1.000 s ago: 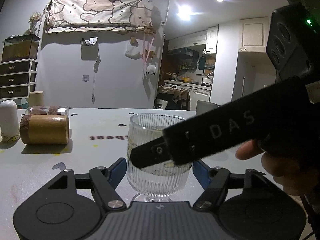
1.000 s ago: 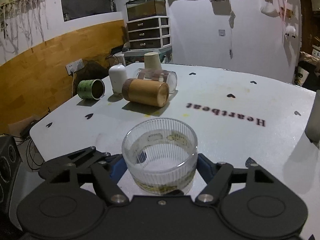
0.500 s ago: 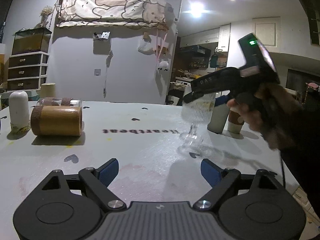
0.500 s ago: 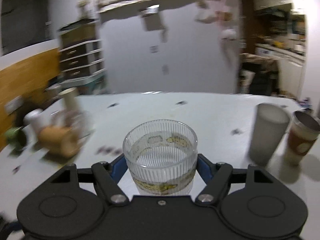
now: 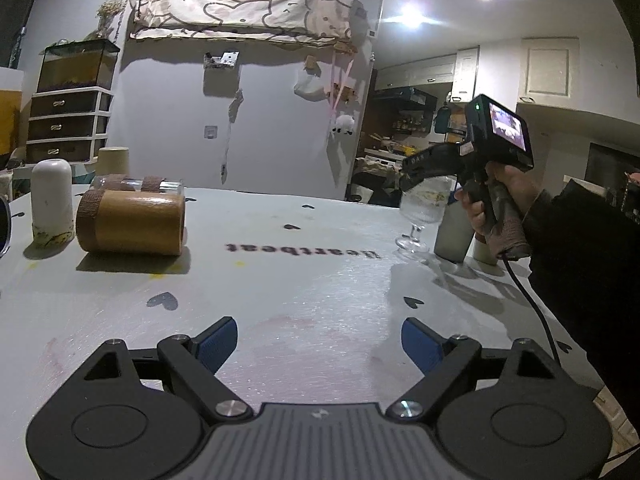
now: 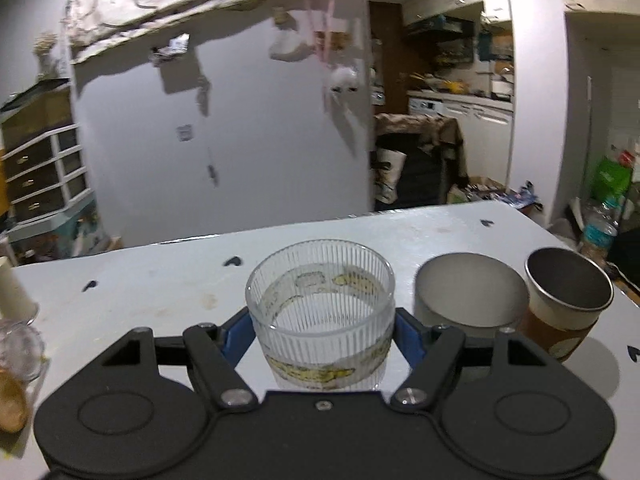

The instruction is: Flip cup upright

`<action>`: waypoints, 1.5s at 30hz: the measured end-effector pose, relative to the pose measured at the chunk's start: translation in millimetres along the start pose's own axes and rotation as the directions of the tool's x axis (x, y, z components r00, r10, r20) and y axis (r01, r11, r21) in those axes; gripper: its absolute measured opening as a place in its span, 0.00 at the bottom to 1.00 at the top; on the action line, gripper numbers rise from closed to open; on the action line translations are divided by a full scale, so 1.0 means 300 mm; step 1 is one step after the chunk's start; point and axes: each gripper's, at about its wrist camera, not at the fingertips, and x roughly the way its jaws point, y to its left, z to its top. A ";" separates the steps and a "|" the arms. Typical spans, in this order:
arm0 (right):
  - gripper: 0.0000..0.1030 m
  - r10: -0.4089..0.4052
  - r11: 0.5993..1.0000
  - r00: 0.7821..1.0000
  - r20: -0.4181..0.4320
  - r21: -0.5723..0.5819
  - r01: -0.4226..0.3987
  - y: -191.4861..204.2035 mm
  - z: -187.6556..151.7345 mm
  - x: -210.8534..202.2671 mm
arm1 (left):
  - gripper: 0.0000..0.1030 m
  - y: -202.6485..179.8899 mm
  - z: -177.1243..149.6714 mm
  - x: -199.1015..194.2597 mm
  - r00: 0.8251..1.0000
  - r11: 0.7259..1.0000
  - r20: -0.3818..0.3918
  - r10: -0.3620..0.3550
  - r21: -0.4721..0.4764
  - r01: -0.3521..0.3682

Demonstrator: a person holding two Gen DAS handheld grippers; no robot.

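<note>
Right claw point(image 6: 324, 332) clamped on ribbed glass cup point(image 6: 320, 304), lower centre of frame, mouth up, axis vertical. Left claw point(image 5: 316, 344) spread apart, holding nothing, far from cup. Left view alone shows cup's foot on counter point(image 5: 320, 280), beside grey cup point(image 5: 452, 236); right view hides stem.

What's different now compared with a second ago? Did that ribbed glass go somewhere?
Yes. The right hand-held gripper, still shut on the ribbed glass, carried it from between the left hand-held gripper's open fingers across the table to the right, beside a grey cup and a brown-sleeved cup. Its foot now looks set down. The wooden cylinder stayed on its side.
</note>
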 end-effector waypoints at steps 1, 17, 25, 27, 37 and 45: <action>0.72 -0.008 1.000 1.000 -0.010 0.008 0.008 -0.007 0.002 0.014 | 0.87 0.003 0.000 0.000 1.000 1.000 -0.001 0.001 -0.002 -0.001; 0.99 0.044 0.997 0.995 0.092 -0.074 -0.037 -0.037 -0.065 -0.189 | 0.87 -0.009 0.017 0.000 1.000 1.000 0.014 0.023 0.010 -0.023; 0.99 0.079 0.990 0.984 0.162 -0.126 -0.059 -0.065 -0.245 -0.494 | 0.91 -0.043 0.056 0.010 0.999 0.999 0.027 0.033 0.023 -0.033; 0.99 0.100 0.989 0.979 0.176 -0.125 -0.079 -0.074 -0.294 -0.561 | 0.93 -0.058 0.064 0.011 0.999 0.999 0.031 0.028 0.031 -0.029; 1.00 0.084 0.993 0.969 0.234 -0.102 -0.062 -0.106 -0.483 -0.767 | 1.00 -0.111 0.077 -0.012 0.999 0.999 0.049 0.020 0.045 -0.022; 1.00 0.077 0.995 0.972 0.223 -0.085 -0.059 -0.116 -0.574 -0.827 | 1.00 -0.123 0.070 -0.038 0.998 0.997 0.048 0.042 0.057 -0.045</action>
